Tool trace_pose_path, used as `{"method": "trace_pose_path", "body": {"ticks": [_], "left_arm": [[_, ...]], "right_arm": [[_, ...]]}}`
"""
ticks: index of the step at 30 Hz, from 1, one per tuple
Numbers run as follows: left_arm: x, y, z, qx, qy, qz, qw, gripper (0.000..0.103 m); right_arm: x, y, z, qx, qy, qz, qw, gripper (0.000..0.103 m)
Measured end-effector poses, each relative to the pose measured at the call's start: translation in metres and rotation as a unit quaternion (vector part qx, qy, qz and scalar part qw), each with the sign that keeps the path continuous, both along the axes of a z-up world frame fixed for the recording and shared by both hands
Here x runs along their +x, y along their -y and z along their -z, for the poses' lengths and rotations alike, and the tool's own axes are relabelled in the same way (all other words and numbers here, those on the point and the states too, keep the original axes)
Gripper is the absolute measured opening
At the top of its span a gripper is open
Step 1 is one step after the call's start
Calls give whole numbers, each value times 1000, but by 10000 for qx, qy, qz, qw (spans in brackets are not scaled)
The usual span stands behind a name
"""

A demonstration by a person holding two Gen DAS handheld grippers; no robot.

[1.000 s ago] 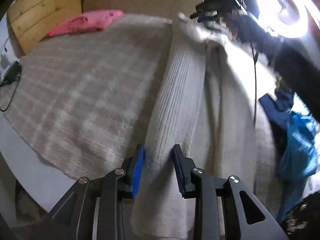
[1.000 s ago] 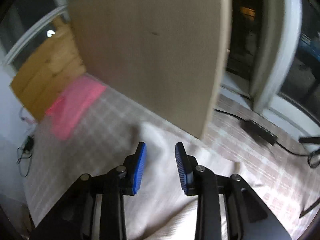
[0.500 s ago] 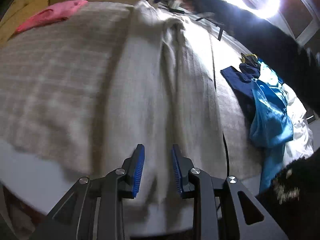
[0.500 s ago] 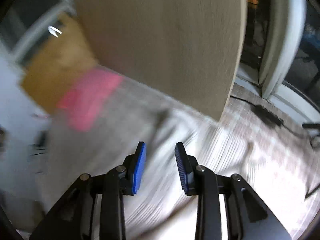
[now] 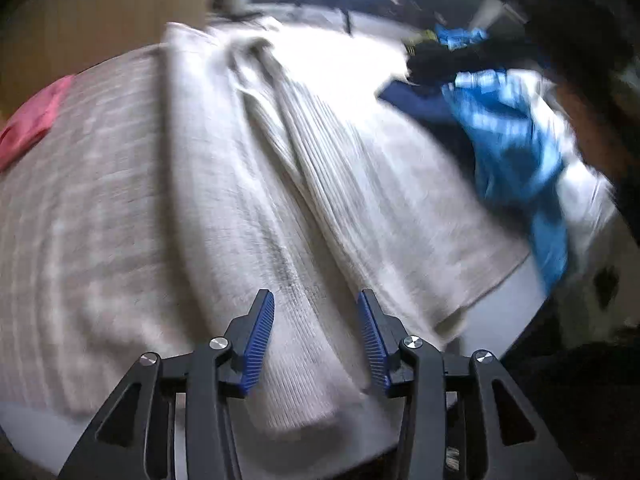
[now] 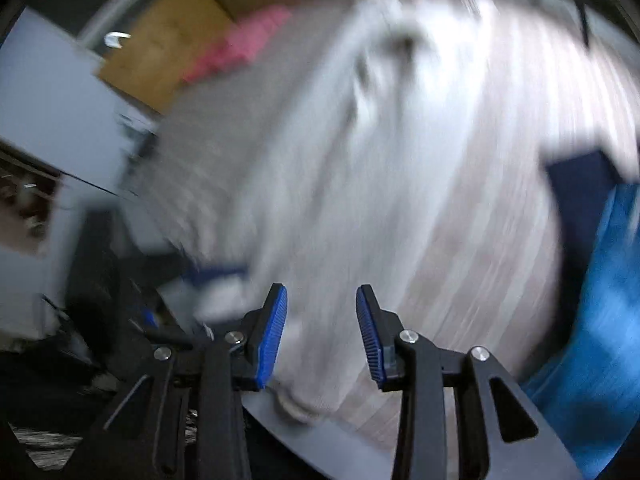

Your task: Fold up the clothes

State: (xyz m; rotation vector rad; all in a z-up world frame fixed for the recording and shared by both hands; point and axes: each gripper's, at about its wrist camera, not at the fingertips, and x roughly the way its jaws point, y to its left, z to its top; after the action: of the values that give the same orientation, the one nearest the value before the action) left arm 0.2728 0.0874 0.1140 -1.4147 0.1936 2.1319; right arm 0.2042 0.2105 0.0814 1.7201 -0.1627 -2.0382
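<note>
Plaid cloth (image 5: 80, 208) carries the ribbed sweater (image 5: 256, 208); both grippers' fingers (image 5: 260, 336) spread.

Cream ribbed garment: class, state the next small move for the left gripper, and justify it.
Probably close the left gripper on the cream ribbed garment: its jaws stand open with the near hem between them, and the right gripper is open too, so nothing holds the cloth.

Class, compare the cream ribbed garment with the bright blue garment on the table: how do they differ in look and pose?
The cream garment is ribbed knit; the blue garment looks smooth, though blurred. The cream one is spread long down the middle of the table, its near end by the open left gripper; the blue one lies bunched at the right edge. Both rest on the checked cloth, ungripped.
</note>
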Motion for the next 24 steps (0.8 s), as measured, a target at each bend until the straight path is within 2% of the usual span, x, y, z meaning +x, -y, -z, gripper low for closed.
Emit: {"method": "trace_pose_path", "body": {"ticks": [2,3,4,6,7,9,10,13,15,16,18,19,20,22,24], "left_arm": [[-3,-4,7,-25,-18,188,9998,41],[-5,-1,7,85,17,188,9998,41],[-6,1,7,195,52,187,9996,41],[-9,6,7,414,123,186,9989,40],[-11,9,7,523,159,185,9983,38],[-14,14,7,742,230,184,9968,23],[-15,17,7,851,265,183,9959,8],[-20,24,7,1178,371,181,9922,4],[-20,28,3,1491,404,181,9878,4],[-12,24,-5,1508,184,377,9877,4],[6,12,-5,1189,-188,846,9891,4],[11,7,2,996,-198,906,9907,4],[11,5,10,869,-135,838,9926,4],[8,6,20,988,-21,608,9932,4],[6,1,19,997,-46,502,9937,4]], "right_arm": [[21,12,15,423,-55,284,9987,37],[32,19,13,615,-384,353,9967,40],[38,27,13,838,-588,287,9943,44],[50,43,14,1288,-954,121,9870,43],[51,46,14,1356,-1000,95,9857,43],[46,43,13,1399,-860,97,9864,38],[44,41,12,1433,-780,92,9866,33],[38,27,7,1298,-328,52,9910,30],[9,18,-5,759,-428,302,9957,30],[-6,13,-11,476,-490,434,9967,30],[-36,4,-24,-92,-610,697,9957,32],[-51,-1,-31,-376,-670,828,9936,33],[-66,-6,-37,-660,-729,957,9905,33],[-112,11,-27,-811,-683,951,9898,33],[-150,31,-16,-828,-662,834,9909,33]]}}
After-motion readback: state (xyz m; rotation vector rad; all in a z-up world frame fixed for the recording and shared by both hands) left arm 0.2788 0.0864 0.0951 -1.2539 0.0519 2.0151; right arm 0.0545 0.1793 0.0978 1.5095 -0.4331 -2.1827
